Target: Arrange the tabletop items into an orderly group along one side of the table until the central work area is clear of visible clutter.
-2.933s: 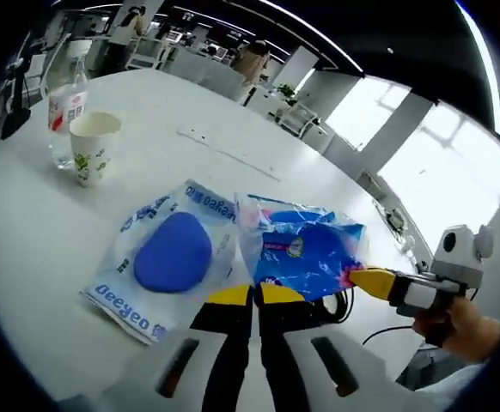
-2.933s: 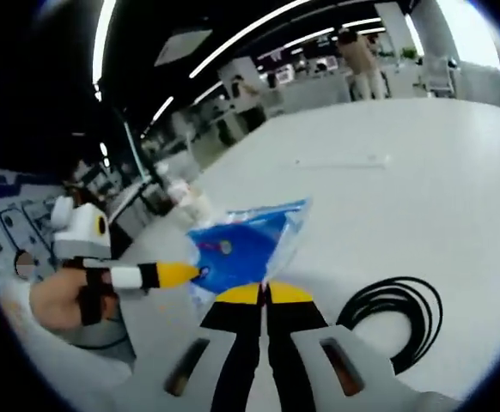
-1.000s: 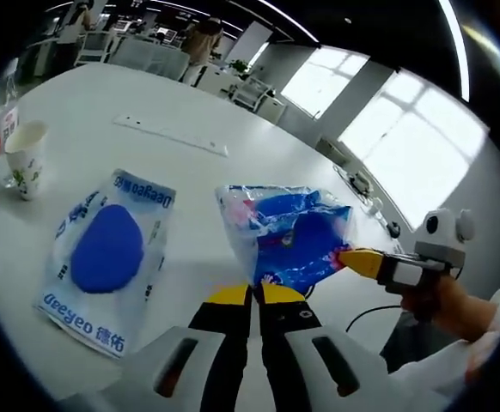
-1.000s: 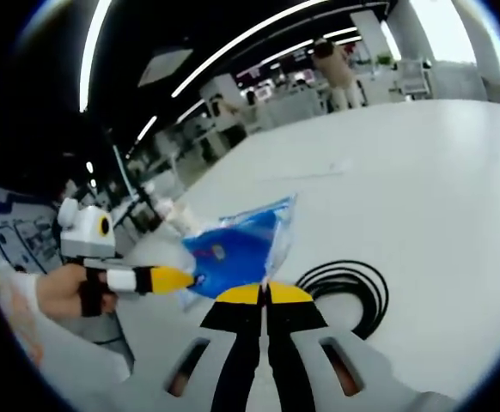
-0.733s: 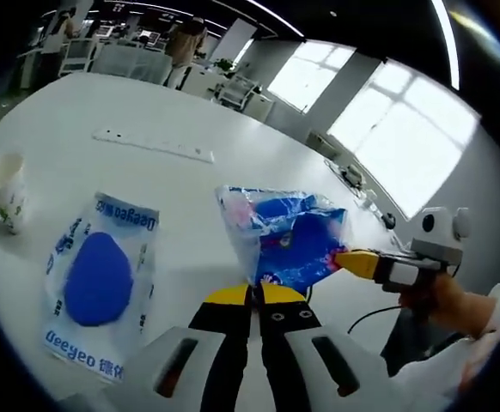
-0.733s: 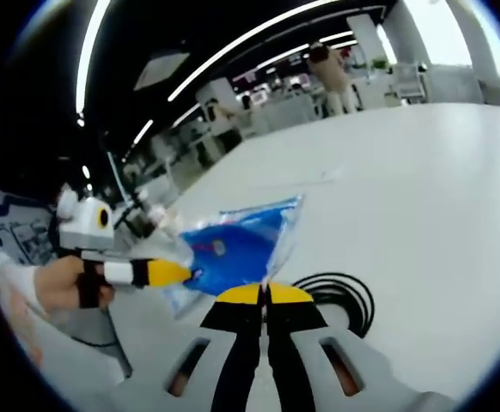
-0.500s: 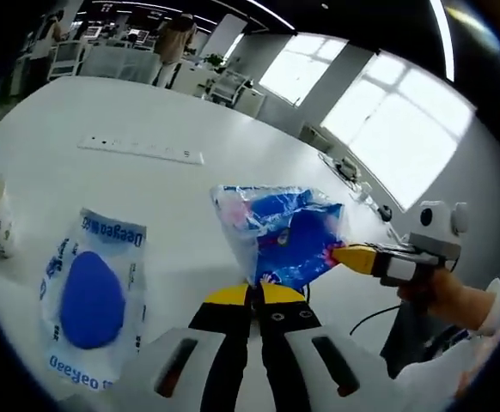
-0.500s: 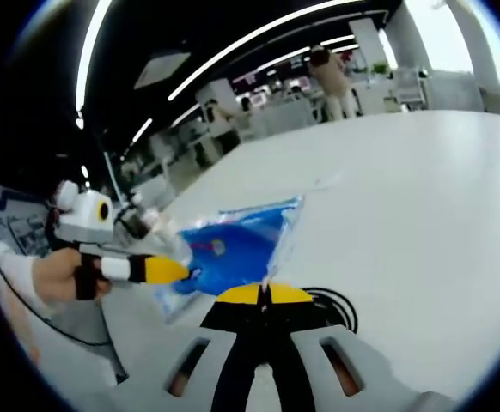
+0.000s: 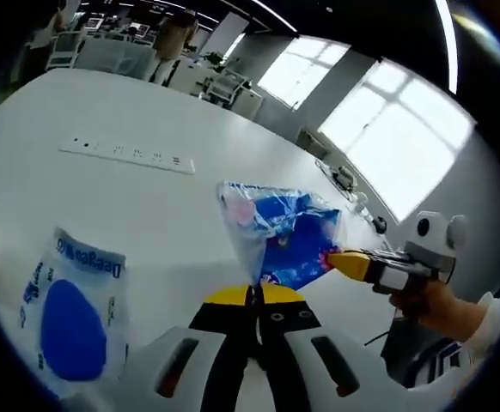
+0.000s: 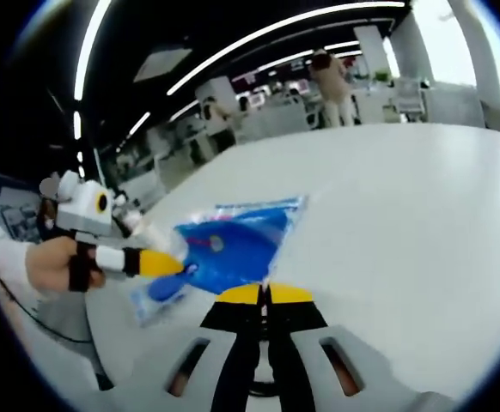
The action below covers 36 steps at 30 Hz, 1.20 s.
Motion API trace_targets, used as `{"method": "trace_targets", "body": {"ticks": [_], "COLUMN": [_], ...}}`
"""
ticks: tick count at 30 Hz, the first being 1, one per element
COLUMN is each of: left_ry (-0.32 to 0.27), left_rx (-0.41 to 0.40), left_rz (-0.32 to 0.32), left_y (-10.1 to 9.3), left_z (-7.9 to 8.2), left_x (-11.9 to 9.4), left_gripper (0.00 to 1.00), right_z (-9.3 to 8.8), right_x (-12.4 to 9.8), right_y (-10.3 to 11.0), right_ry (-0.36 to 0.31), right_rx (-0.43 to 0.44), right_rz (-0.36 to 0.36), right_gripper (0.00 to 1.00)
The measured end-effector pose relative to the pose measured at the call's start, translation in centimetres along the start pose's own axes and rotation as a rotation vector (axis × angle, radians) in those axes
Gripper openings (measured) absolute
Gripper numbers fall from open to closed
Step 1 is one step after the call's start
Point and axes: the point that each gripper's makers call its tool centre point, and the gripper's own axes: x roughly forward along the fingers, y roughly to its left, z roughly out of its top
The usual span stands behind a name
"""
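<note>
A crinkled blue plastic bag (image 9: 283, 233) hangs above the white table (image 9: 104, 197), held from two sides. My left gripper (image 9: 253, 292) is shut on its lower edge. My right gripper (image 9: 340, 260) comes in from the right, its yellow tips pinching the bag's corner. In the right gripper view the same bag (image 10: 233, 242) stretches between my right gripper (image 10: 265, 290), shut on its near edge, and the left gripper (image 10: 168, 264), held by a hand (image 10: 52, 264). A flat clear packet with a blue oval pad (image 9: 68, 319) lies on the table at lower left.
A white power strip (image 9: 126, 154) lies across the far part of the table. A hand (image 9: 430, 306) and sleeve hold the right gripper at the table's edge. Desks, chairs and standing people (image 10: 332, 73) fill the room behind.
Both grippers stay shut on the bag, which now hangs higher off the table. The views swung: the cup and bottle left the left gripper view, and the black cable coil slid under the right jaws.
</note>
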Motion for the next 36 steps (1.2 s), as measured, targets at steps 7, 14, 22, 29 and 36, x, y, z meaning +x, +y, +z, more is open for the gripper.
{"method": "trace_targets", "body": {"ticks": [7,14,22,29,36], "left_ry": [0.015,0.038,0.062,0.088,0.102], "left_rx": [-0.064,-0.11,-0.164,-0.175,-0.192], "left_rz": [0.037,0.046,0.066,0.085,0.104], "left_y": [2.1,3.3,4.4,5.0,5.4], "left_z": [-0.6,-1.4,-2.4,-3.5,-4.5], "left_x": [2.5,3.8,5.0,5.3,5.3], "left_gripper": [0.0,0.0,0.0,0.0,0.0], "right_z": [-0.9,-2.7,-4.4,-5.8,-6.8], "right_x": [2.3,3.5,4.8,5.4,5.7], "right_y": [-1.6,-3.0,-4.0,-4.4,-4.5], "right_ry": [0.042,0.09,0.14,0.185,0.223], "right_rx": [0.003,0.03,0.071,0.089,0.097], "right_rz": [-0.024,-0.039,-0.046,-0.048,-0.054], "right_gripper": [0.0,0.0,0.0,0.0,0.0]}}
